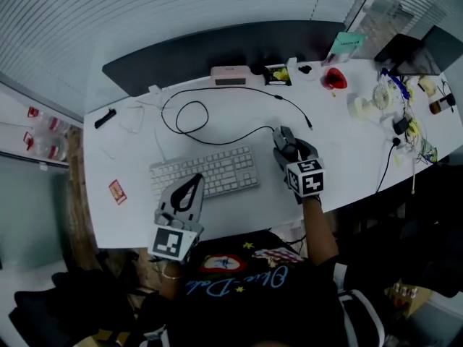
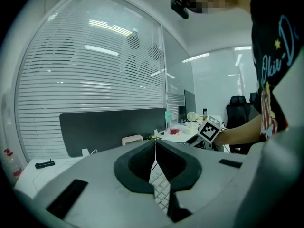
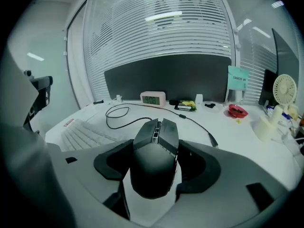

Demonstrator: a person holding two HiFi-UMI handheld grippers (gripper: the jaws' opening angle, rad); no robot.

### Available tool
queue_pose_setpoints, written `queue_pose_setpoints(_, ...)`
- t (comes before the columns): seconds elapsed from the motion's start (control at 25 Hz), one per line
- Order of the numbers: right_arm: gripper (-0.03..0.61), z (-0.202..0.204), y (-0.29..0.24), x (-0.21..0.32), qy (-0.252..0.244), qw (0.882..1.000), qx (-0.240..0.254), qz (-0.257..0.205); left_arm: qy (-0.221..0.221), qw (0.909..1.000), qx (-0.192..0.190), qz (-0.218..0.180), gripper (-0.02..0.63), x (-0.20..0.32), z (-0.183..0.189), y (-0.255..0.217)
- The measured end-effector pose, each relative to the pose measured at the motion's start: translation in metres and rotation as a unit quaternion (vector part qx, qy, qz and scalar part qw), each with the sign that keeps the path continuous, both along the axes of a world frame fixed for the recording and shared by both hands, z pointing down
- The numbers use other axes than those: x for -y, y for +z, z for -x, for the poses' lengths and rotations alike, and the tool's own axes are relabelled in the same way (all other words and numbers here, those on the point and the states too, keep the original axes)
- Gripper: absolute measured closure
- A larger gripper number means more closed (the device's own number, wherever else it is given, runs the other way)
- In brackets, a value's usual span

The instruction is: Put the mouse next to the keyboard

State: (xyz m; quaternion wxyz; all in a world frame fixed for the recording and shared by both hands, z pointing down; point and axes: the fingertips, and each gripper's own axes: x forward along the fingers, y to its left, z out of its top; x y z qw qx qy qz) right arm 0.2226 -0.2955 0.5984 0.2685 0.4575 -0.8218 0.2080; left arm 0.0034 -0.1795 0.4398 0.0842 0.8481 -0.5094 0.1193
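Head view: we find the mouse (image 1: 283,139) right of centre, just beside the keyboard (image 1: 206,172); left gripper view: left gripper (image 2: 155,148) closed, empty; right gripper view: right gripper (image 3: 158,148) clamps the mouse's flanks, which we judge the correct hold for a light, rigid, slippery shell.

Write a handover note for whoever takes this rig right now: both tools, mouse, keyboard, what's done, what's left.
Right tool: closed on the mouse, just right of the keyboard.
Left tool: shut, empty, over the keyboard's near edge.
Done: mouse gripped and beside the keyboard; whether it rests on the desk I can't tell.
Left: probably settle it, open the right tool, withdraw.
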Motion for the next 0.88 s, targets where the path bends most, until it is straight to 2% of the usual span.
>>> queue_pose_setpoints(0.4,0.298,-0.004,0.026,-0.032,0.027,0.999,-0.018,0.027,0.032,0.9995,-0.005,-0.001,0.609,-0.002,-0.007,0.002)
queue_pose_setpoints(0.88,0.298,0.003,0.054,-0.049,0.034,0.997,-0.031,0.057,0.031,0.9995,0.001,0.006,0.609,-0.013,0.002,0.008)
